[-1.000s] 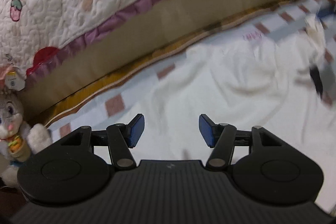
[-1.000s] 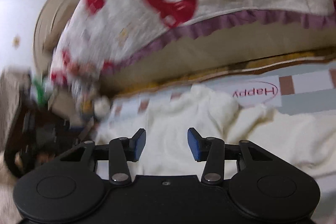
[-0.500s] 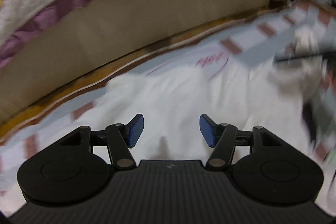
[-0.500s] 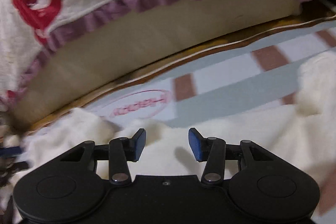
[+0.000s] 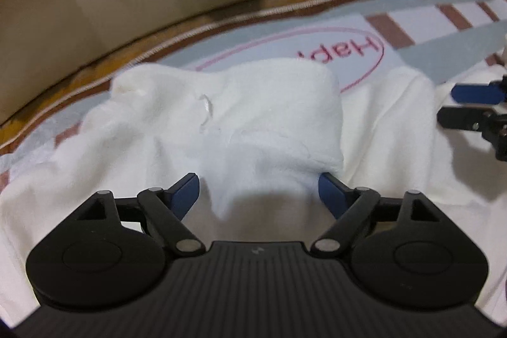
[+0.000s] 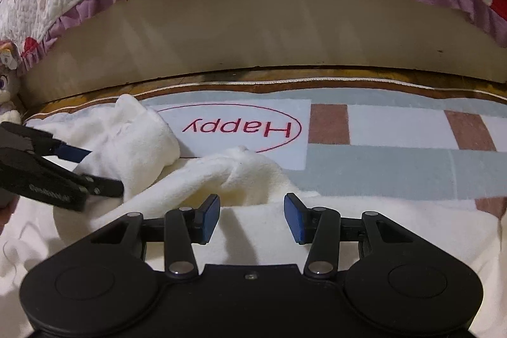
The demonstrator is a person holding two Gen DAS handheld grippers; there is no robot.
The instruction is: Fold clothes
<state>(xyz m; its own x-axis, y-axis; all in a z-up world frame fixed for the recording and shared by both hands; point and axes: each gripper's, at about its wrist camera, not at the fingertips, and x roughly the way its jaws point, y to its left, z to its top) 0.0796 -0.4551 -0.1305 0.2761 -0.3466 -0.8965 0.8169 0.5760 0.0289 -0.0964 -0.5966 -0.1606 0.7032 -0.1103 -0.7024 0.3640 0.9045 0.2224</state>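
Opening wide, the left gripper (image 5: 258, 190) straddles a raised fold of the white fleece garment (image 5: 240, 116); the right gripper (image 6: 252, 216) hangs half-spread, pinching nothing.

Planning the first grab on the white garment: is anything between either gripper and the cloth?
Nothing visible. The left gripper is opening, with a raised fold of the white garment already between its fingers. The right gripper hangs open directly over the cloth.

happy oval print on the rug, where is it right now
In the right wrist view the Happy oval sits on the rug just beyond the white garment, below the bed's base; a raised fold half covers it in the left wrist view.
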